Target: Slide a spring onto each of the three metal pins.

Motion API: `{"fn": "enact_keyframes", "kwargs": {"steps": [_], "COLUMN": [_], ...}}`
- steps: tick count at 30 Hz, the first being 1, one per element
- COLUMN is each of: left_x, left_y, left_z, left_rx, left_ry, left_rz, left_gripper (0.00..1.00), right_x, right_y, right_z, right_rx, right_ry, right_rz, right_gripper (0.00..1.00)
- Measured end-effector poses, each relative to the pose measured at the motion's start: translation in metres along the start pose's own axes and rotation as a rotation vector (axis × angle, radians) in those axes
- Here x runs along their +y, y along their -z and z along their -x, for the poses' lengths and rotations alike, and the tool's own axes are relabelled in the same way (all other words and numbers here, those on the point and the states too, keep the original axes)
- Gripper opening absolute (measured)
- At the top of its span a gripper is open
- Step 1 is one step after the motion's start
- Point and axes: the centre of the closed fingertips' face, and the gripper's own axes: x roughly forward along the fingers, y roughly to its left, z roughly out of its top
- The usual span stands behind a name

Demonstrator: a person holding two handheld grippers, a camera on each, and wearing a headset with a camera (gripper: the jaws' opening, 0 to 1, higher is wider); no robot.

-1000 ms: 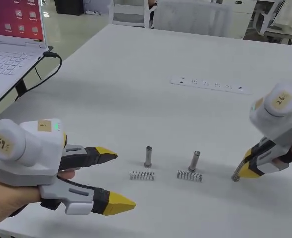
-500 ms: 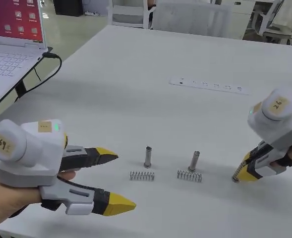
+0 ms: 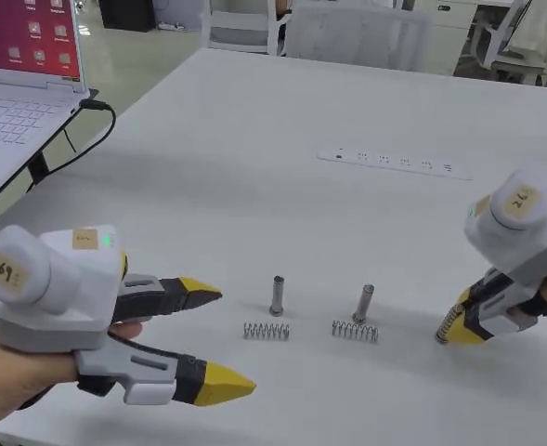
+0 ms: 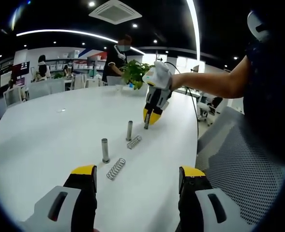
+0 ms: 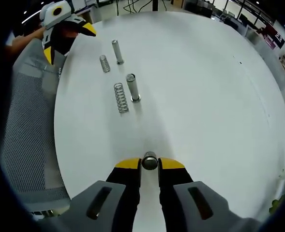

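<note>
Two metal pins stand upright on the white table, a left pin and a right pin. In front of each lies a loose spring. My right gripper points down at the table, shut on a third spring that stands tilted. In the right gripper view a round metal end shows between its fingertips; whether a pin is inside the spring I cannot tell. My left gripper hovers open at the lower left, nothing in it. The left gripper view shows both pins ahead of its jaws.
An open laptop with a black cable sits at the far left. A white power strip lies mid-table. Chairs stand beyond the far edge. A person and a plant are across the room.
My right gripper has sunk slightly and drifted a little right with the spring. The left gripper, pins and loose springs have not moved.
</note>
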Motion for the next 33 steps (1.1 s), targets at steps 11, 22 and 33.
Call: {"fn": "enact_keyframes", "kwargs": {"steps": [11, 22, 33], "left_x": [-0.001, -0.002, -0.003], "left_y": [0.001, 0.000, 0.000], "left_z": [0.000, 0.000, -0.001], "left_rx": [0.004, 0.003, 0.000], "left_ry": [0.001, 0.003, 0.006], "left_rz": [0.001, -0.001, 0.000], "left_gripper": [0.64, 0.64, 0.65], "right_x": [-0.001, -0.003, 0.005], "right_y": [0.002, 0.005, 0.012], "right_z": [0.000, 0.003, 0.009], "right_rx": [-0.010, -0.033, -0.035], "right_ry": [0.004, 0.019, 0.030], "right_rz": [-0.005, -0.022, -0.036], "right_gripper": [0.19, 0.22, 0.23]}}
